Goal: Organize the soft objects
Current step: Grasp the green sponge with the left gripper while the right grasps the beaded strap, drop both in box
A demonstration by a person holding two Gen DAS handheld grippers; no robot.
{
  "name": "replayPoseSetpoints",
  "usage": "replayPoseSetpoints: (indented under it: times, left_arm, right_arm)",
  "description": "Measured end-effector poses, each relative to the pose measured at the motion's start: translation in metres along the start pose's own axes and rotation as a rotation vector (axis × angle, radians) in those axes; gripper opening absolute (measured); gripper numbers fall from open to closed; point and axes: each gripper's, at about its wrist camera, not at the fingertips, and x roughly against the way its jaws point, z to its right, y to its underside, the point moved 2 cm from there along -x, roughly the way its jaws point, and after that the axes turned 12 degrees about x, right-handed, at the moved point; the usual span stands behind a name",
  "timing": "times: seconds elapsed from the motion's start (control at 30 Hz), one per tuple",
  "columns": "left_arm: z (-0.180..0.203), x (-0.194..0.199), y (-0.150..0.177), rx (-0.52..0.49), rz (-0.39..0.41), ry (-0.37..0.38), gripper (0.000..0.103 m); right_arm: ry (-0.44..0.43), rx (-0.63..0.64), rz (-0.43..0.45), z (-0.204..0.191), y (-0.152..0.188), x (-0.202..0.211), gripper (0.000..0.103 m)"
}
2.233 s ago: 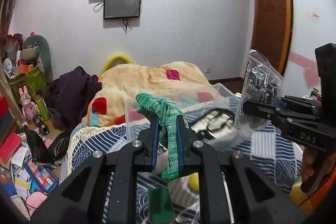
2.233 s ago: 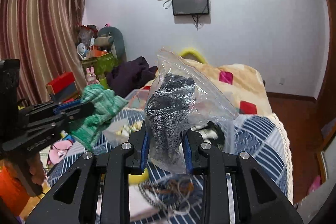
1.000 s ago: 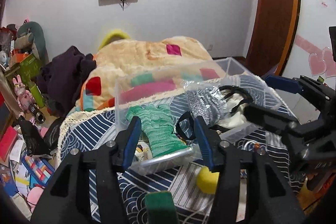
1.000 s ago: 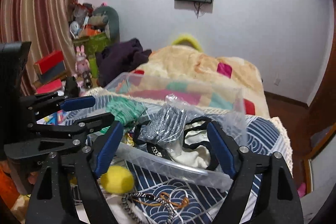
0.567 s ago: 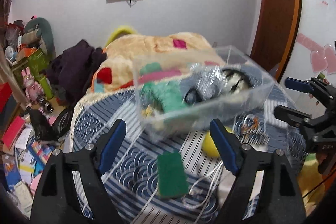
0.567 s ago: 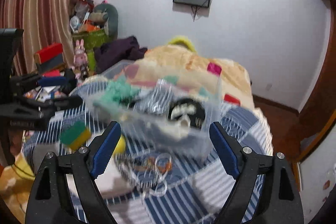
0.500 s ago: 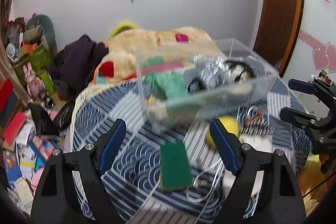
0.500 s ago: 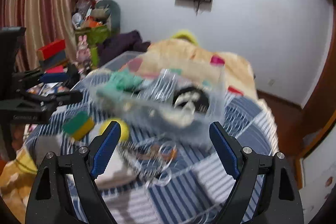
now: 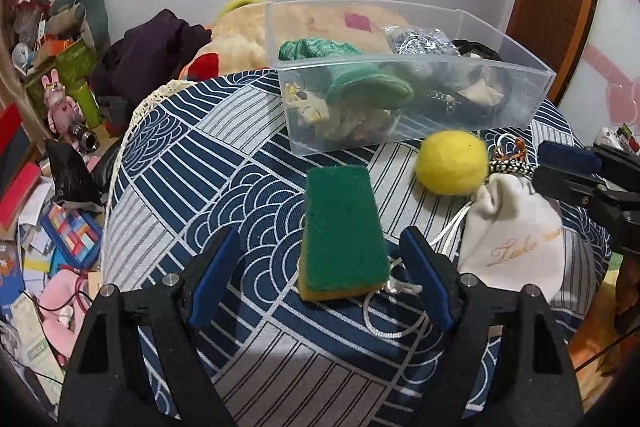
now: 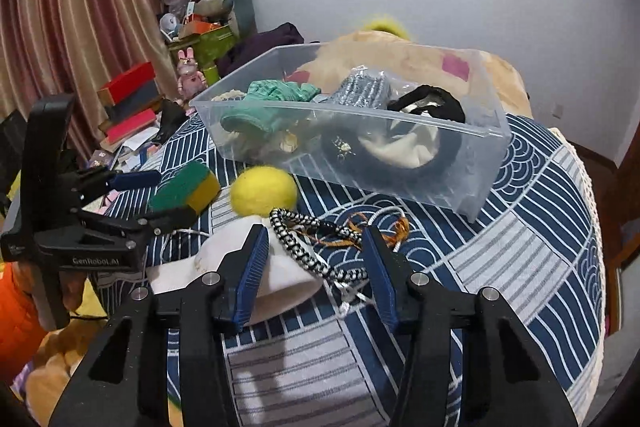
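My left gripper [image 9: 320, 275] is open, its blue pads on either side of a green and yellow sponge [image 9: 342, 231] lying on the blue patterned cloth. My right gripper [image 10: 316, 267] is open over a black-and-white braided cord [image 10: 308, 247] and a white drawstring pouch [image 10: 256, 275]. A yellow felt ball [image 9: 452, 163] lies between sponge and pouch. The clear plastic bin [image 9: 420, 67] behind holds a green knitted glove [image 9: 360, 79], a bagged grey glove [image 10: 364, 87] and black and white items. The left gripper shows in the right wrist view [image 10: 136, 199] around the sponge [image 10: 186, 187].
The cloth-covered surface [image 10: 520, 227] drops off at the right. A beige blanket [image 9: 248, 31] and dark clothes [image 9: 152, 47] lie behind the bin. Books, toys and boxes [image 10: 132, 99] clutter the floor at the left, by striped curtains.
Both grippers let go of the green glove and the bagged glove into the bin, opened, then pulled back and came down low over the sponge and the cord.
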Motion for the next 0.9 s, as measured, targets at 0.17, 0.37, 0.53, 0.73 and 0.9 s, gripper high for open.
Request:
replayPoseSetpoints:
  times: [0.17, 0.37, 0.53, 0.73, 0.9]
  left_arm:
    - [0.006, -0.003, -0.001, -0.003, 0.004, 0.010, 0.067]
    - [0.014, -0.007, 0.000, -0.044, -0.005, 0.018, 0.037]
    - [0.015, 0.007, 0.001, -0.046, 0.043, 0.025, 0.036]
    - [0.019, 0.038, -0.008, -0.053, 0.131, 0.024, 0.036]
    - [0.022, 0.058, -0.023, -0.055, 0.194, 0.039, 0.036]
  right_arm:
    - [-0.043, -0.004, -0.020, -0.001, 0.002, -0.007, 0.018]
    - [-0.037, -0.003, 0.005, -0.003, 0.005, 0.000, 0.009]
    - [-0.021, -0.013, 0.039, 0.003, 0.005, 0.014, 0.007]
    - [0.012, 0.002, 0.087, 0.003, -0.001, 0.033, 0.007]
    - [0.051, 0.011, 0.128, 0.004, -0.009, 0.046, 0.007]
